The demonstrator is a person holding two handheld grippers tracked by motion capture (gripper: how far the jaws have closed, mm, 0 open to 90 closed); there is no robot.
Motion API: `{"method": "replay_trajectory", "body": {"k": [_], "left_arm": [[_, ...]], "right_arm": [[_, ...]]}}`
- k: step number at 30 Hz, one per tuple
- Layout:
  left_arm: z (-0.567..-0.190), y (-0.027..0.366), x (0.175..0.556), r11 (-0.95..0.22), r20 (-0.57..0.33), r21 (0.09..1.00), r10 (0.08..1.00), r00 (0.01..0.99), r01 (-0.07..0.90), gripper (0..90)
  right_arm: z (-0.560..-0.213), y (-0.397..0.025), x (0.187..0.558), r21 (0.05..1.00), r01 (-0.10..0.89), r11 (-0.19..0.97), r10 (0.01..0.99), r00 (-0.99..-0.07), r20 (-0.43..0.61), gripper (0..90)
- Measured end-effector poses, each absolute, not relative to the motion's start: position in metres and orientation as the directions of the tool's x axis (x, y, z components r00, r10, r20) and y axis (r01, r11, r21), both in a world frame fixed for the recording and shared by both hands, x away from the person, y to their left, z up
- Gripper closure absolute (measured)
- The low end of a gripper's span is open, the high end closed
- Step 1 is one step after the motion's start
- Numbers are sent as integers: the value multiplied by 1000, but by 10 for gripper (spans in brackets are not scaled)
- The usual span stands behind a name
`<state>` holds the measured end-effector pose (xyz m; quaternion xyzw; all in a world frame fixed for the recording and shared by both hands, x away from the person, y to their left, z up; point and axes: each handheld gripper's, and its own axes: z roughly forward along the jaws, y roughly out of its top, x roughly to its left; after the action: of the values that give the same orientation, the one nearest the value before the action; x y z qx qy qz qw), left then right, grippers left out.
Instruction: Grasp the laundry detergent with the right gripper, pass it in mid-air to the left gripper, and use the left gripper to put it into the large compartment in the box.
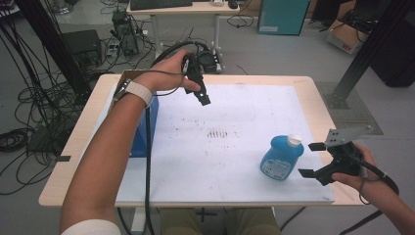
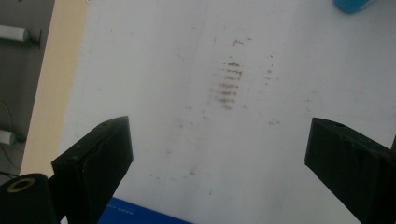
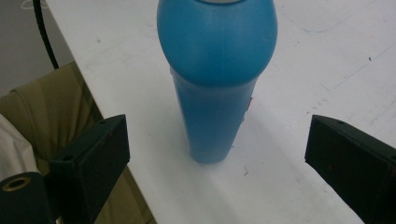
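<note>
A blue plastic bottle with a white cap stands upright on the white mat, toward the front right. My right gripper is open just to its right, jaws pointing at it. In the right gripper view the bottle stands a short way ahead of the wide-apart jaws of my right gripper, untouched. My left gripper hovers over the mat's far left part. In the left gripper view my left gripper is open with nothing between its jaws, above a brown smudge.
A blue box lies on the mat's left side under my left forearm, its edge showing below the left jaws. The wooden table rim borders the mat. Cables, a desk and boxes stand on the floor beyond.
</note>
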<state>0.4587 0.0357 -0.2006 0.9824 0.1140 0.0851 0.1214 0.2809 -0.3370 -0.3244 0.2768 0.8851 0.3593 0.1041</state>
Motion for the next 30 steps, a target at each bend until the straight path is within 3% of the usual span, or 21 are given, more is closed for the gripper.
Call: {"method": "replay_trajectory", "body": {"k": [30], "left_arm": [[-201, 37, 459, -942, 140, 260, 253, 957, 211, 80]], "right_arm": [[-325, -336, 281, 695, 414, 587, 565, -825, 15, 64]]}}
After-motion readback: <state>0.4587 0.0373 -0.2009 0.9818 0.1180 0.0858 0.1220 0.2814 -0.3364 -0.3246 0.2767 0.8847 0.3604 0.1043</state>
